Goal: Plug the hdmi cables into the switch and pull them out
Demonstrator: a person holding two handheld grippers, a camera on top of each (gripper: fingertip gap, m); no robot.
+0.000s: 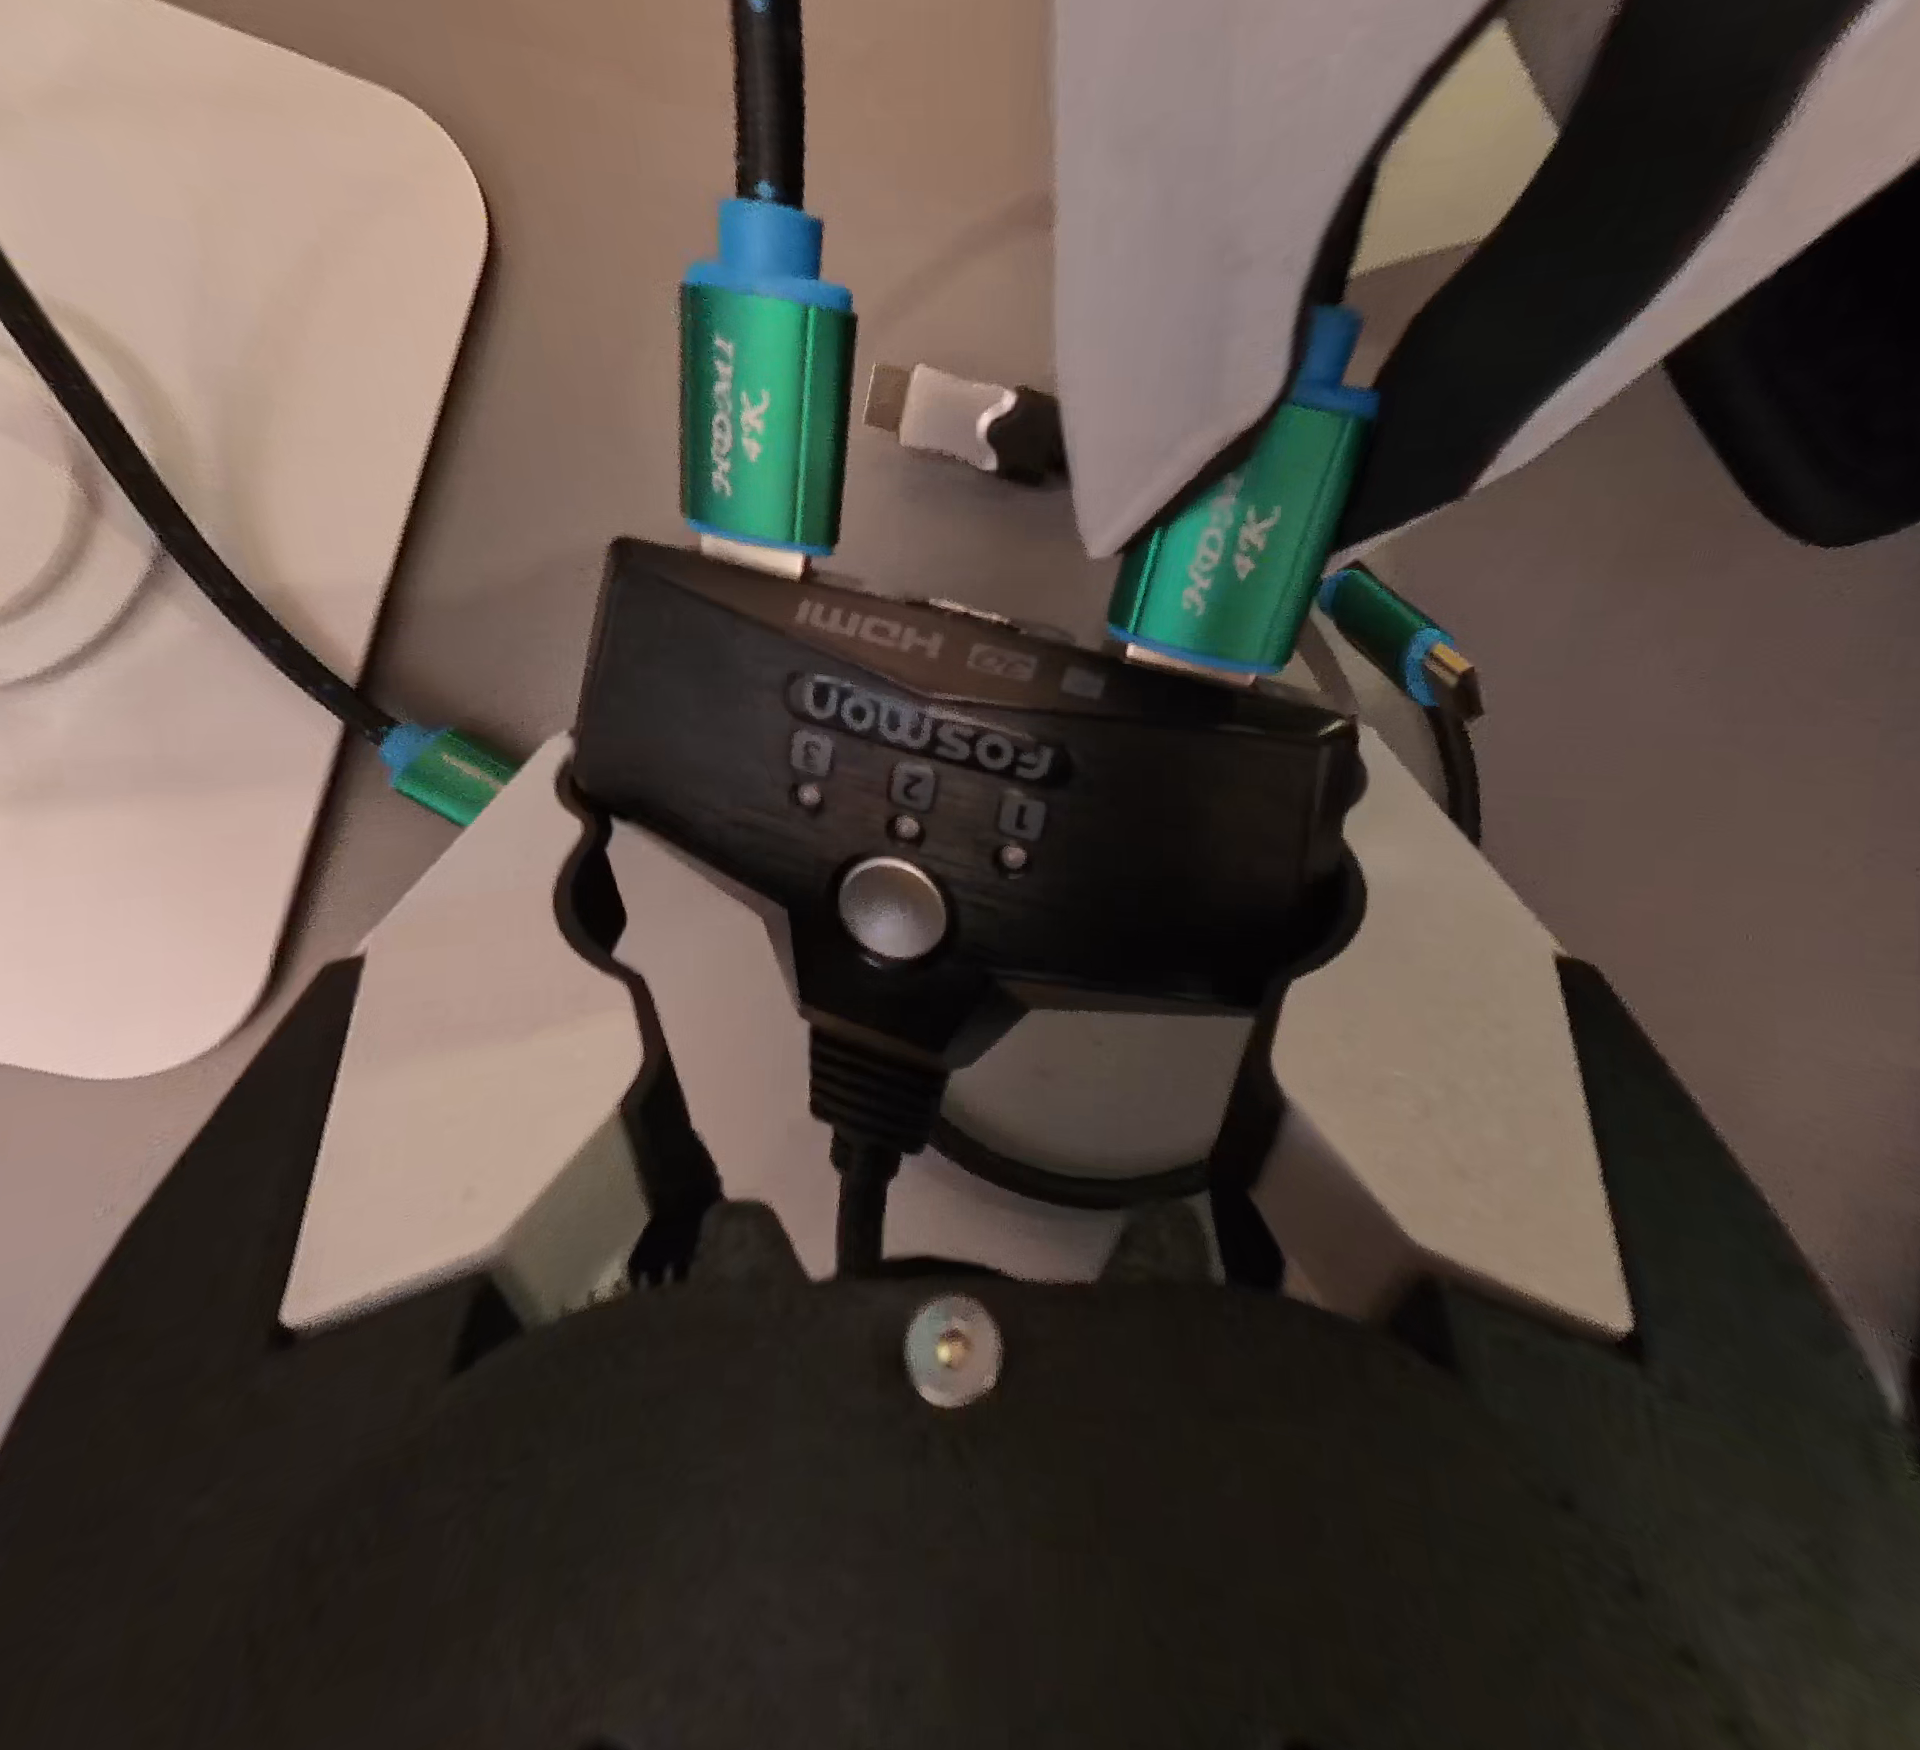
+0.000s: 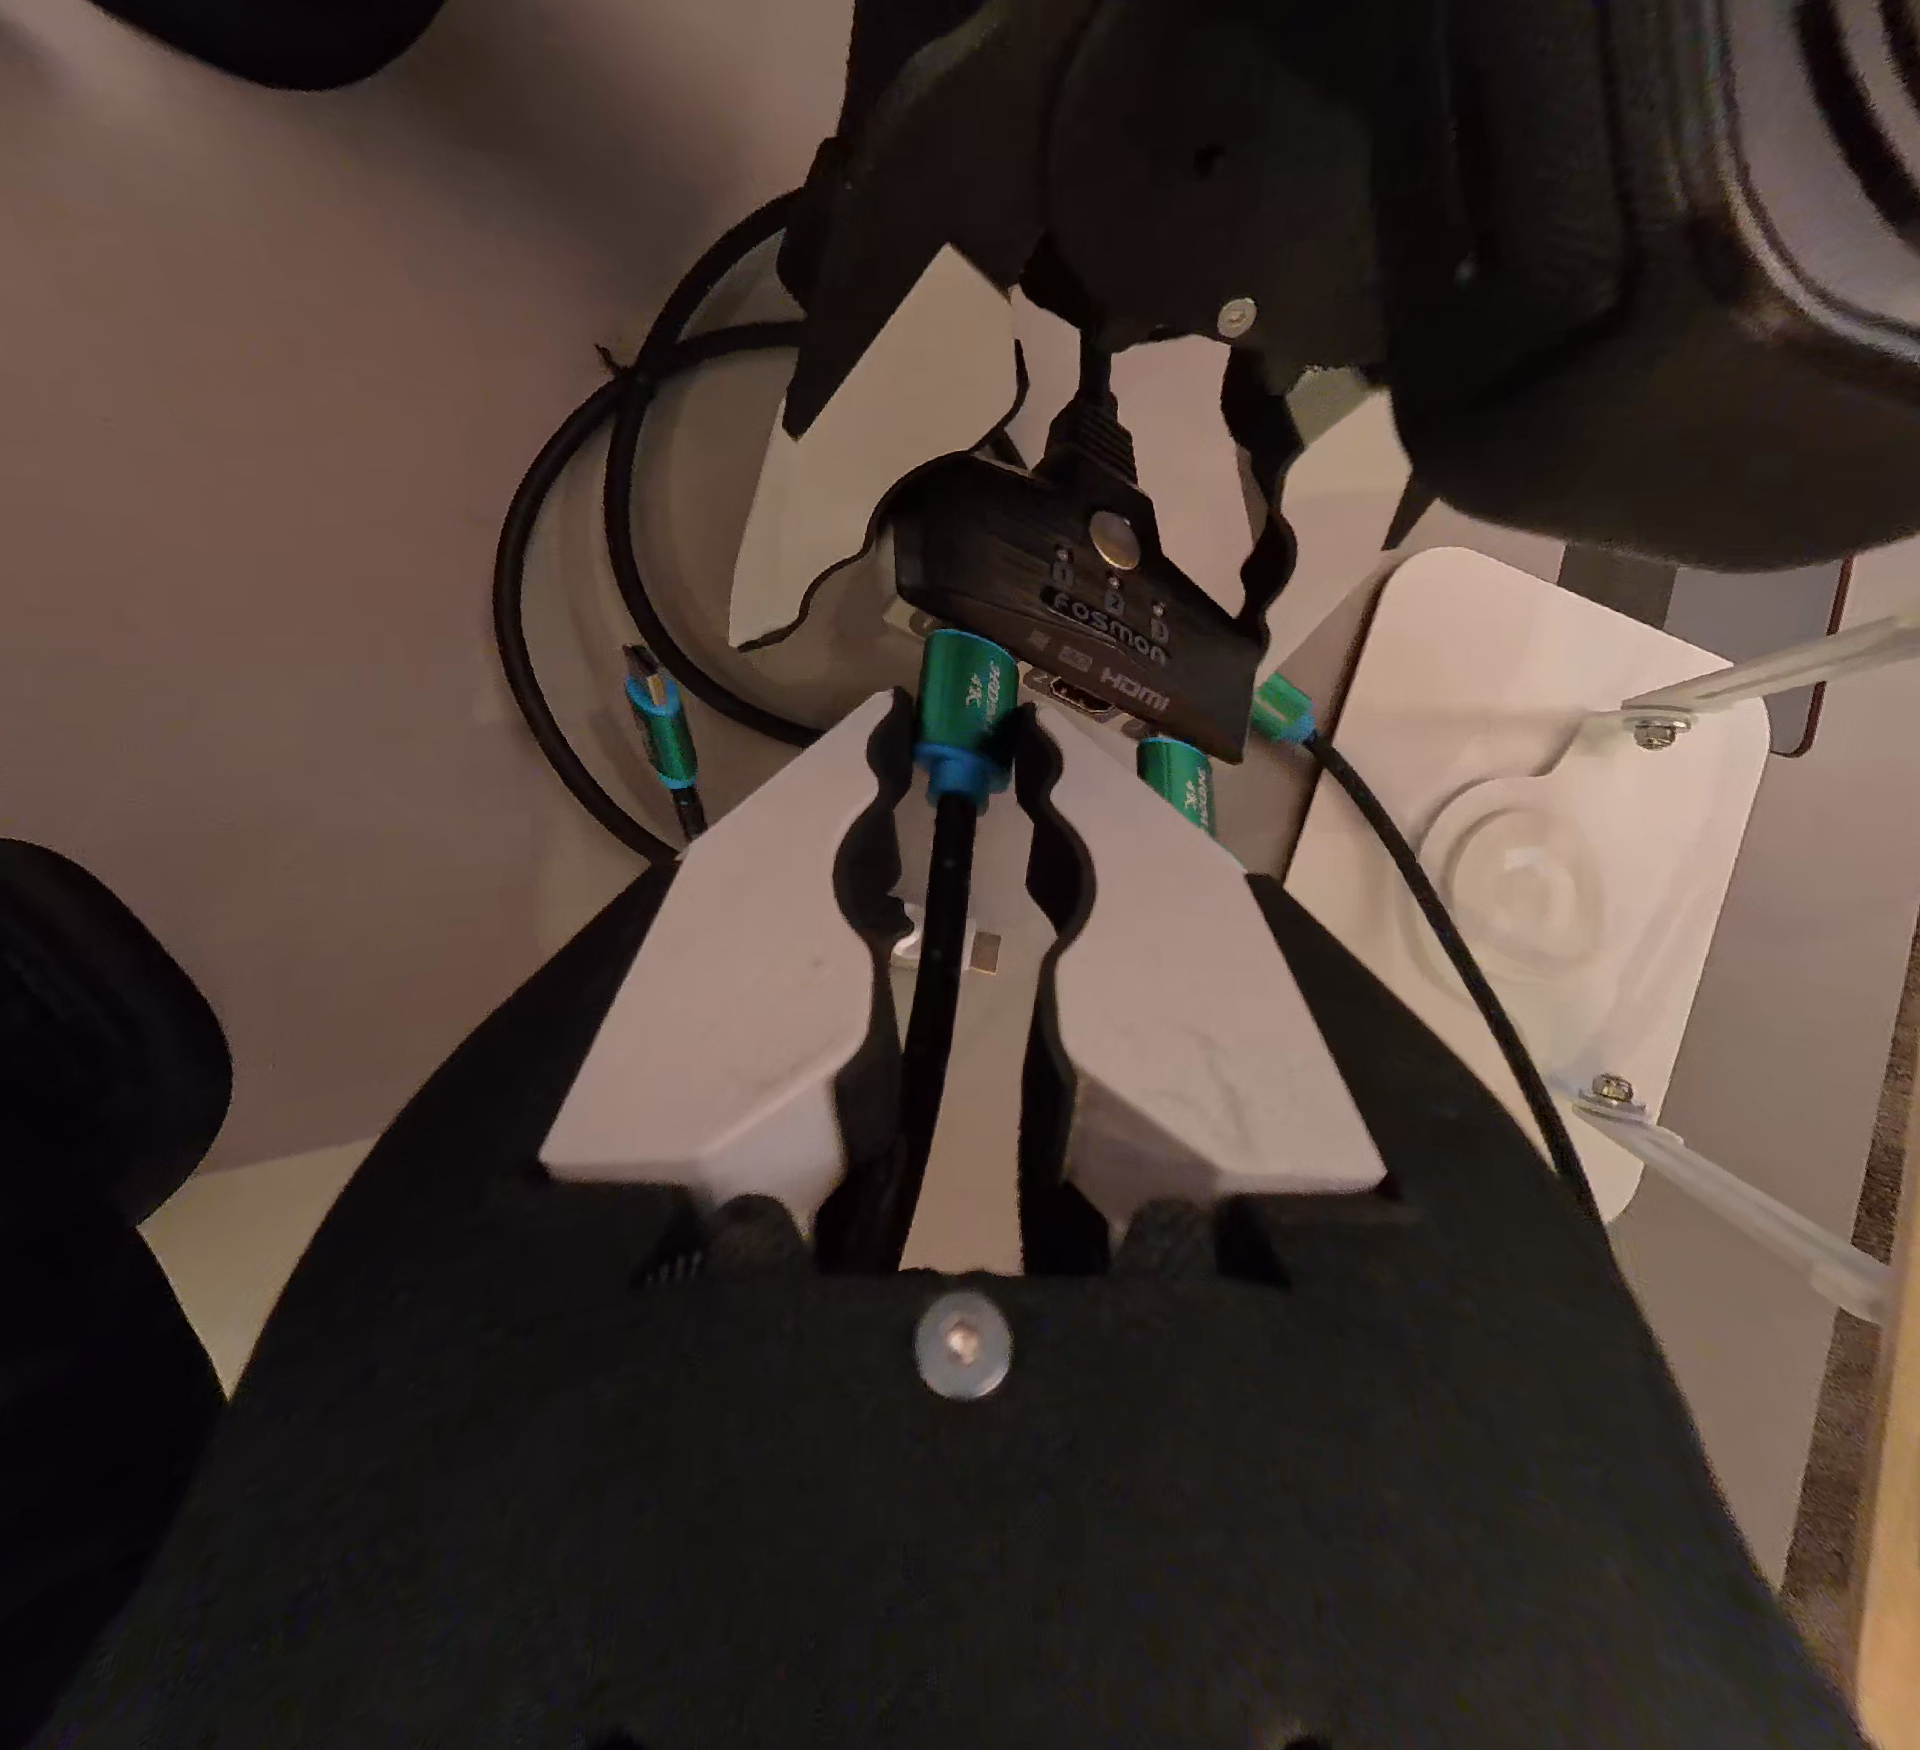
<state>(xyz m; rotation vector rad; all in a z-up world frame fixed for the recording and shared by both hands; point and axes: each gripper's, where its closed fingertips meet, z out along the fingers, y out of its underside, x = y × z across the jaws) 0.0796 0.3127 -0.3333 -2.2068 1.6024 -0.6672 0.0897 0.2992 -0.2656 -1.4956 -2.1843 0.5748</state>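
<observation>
1. We see the black switch (image 1: 966,796) clamped between the left gripper's (image 1: 961,765) white fingers (image 1: 499,973), its pigtail lead running back toward the gripper body. It carries printed wording, three numbered lights and a round silver button (image 1: 891,907); we don't copy the text.
2. Two green HDMI plugs w/ blue collars sit at the far edge, beyond the jaw tips: left plug (image 1: 769,427) seated in its port, right plug (image 1: 1242,547) angled at the opposite end port, seating unclear. Middle port is empty. Both shells bear script lettering.
3. Right gripper (image 2: 956,744) is closed on that right plug (image 2: 961,708) at its blue collar, cable (image 2: 935,952) running back between the jaws.
4. Left wrist view only: a grey-and-black loose connector (image 1: 961,433) beyond the switch.
5. Right wrist view only: coiled black cable (image 2: 582,609) left of the jaws w/ a spare green plug (image 2: 660,724), and a white base plate (image 2: 1558,817) to the right w/ screws.
6. All rests over a pale tabletop (image 2: 260,453).
</observation>
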